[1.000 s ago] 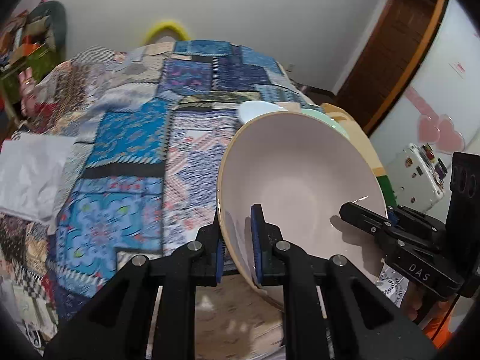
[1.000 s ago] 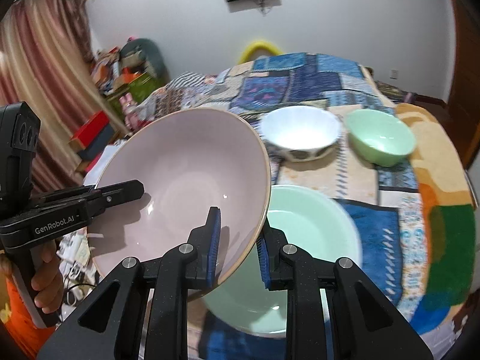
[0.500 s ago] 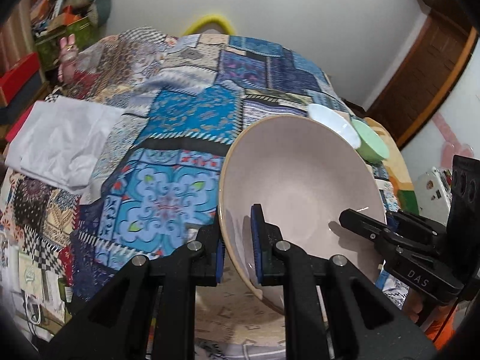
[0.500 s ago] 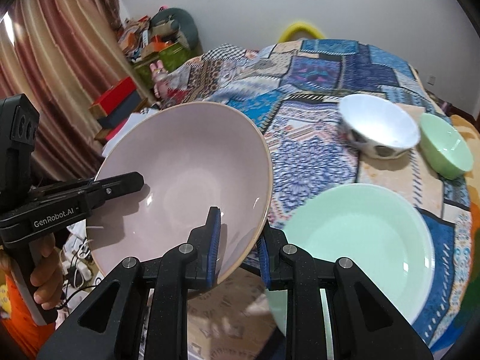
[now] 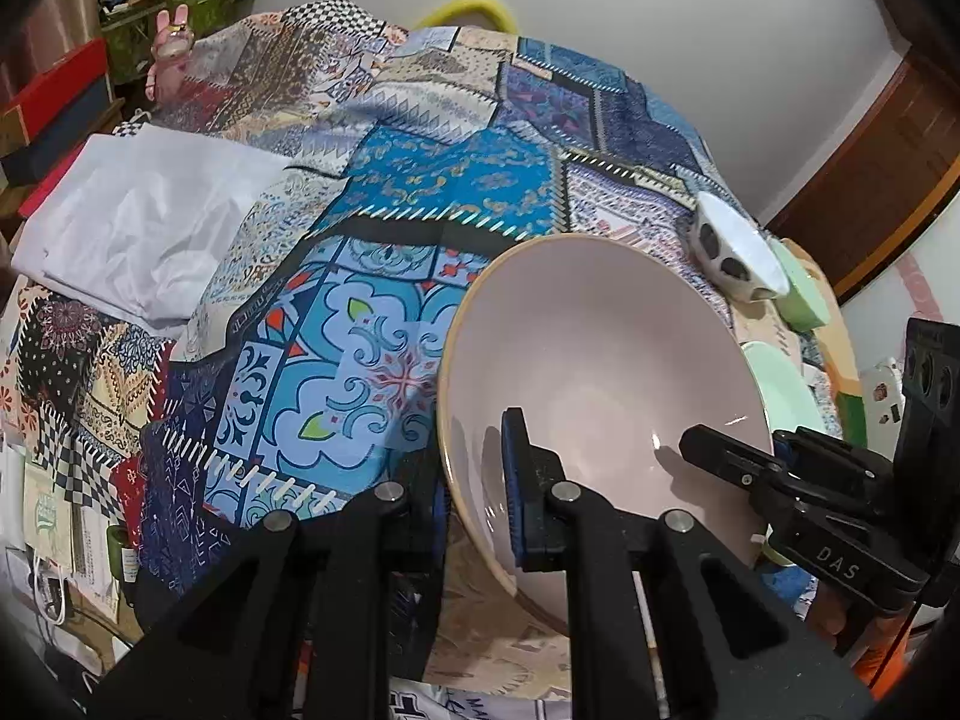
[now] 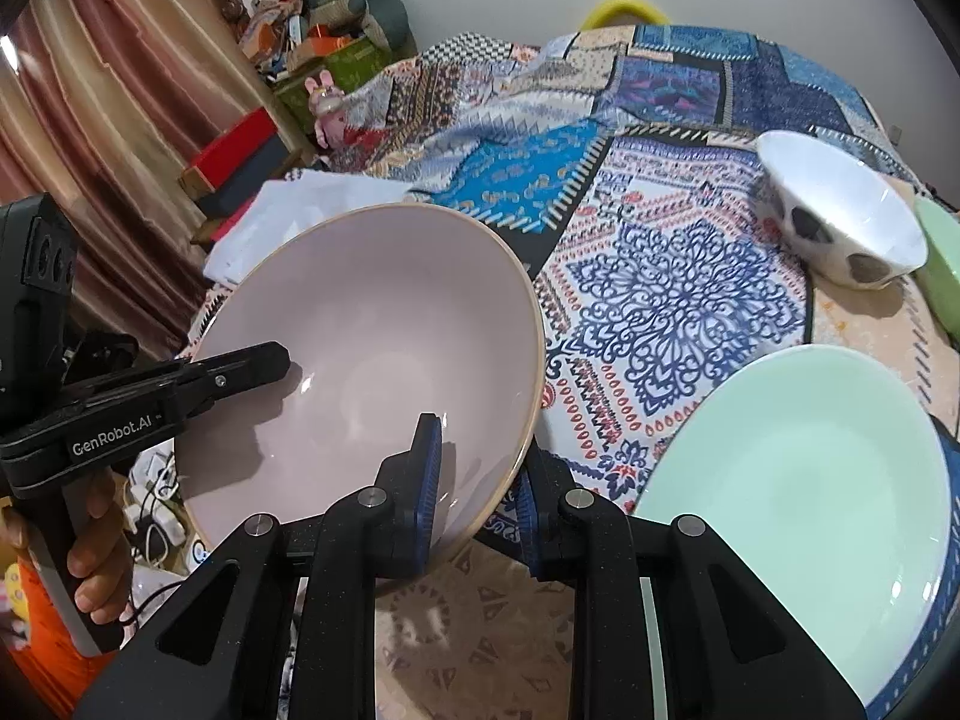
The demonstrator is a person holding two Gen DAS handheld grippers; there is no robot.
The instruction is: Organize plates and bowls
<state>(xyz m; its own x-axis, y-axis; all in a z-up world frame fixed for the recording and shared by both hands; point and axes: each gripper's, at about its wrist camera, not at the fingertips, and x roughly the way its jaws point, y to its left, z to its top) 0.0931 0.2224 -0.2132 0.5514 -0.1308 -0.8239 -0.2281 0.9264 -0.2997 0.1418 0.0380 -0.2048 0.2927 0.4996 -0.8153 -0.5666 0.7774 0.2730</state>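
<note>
A large pale pink bowl point(image 5: 594, 372) point(image 6: 372, 348) is held in the air over the near part of the patchwork table, tilted. My left gripper point(image 5: 474, 498) is shut on its left rim; it also shows in the right wrist view point(image 6: 264, 360). My right gripper point(image 6: 474, 480) is shut on its right rim; it also shows in the left wrist view point(image 5: 708, 450). A wide mint-green plate point(image 6: 804, 480) point(image 5: 780, 384) lies on the table to the right. A white bowl with dark spots point(image 6: 840, 228) point(image 5: 738, 252) and a small green bowl point(image 6: 942, 264) point(image 5: 804, 294) stand behind it.
A patchwork cloth point(image 5: 390, 300) covers the table. A folded white cloth point(image 5: 144, 222) lies at the left. Boxes and clutter point(image 6: 252, 144) stand by the curtain at the far left. A brown door point(image 5: 888, 138) is at the right.
Both grippers have carried the pink bowl leftward, off the mint plate. The plate and the small bowls now lie further right in both views.
</note>
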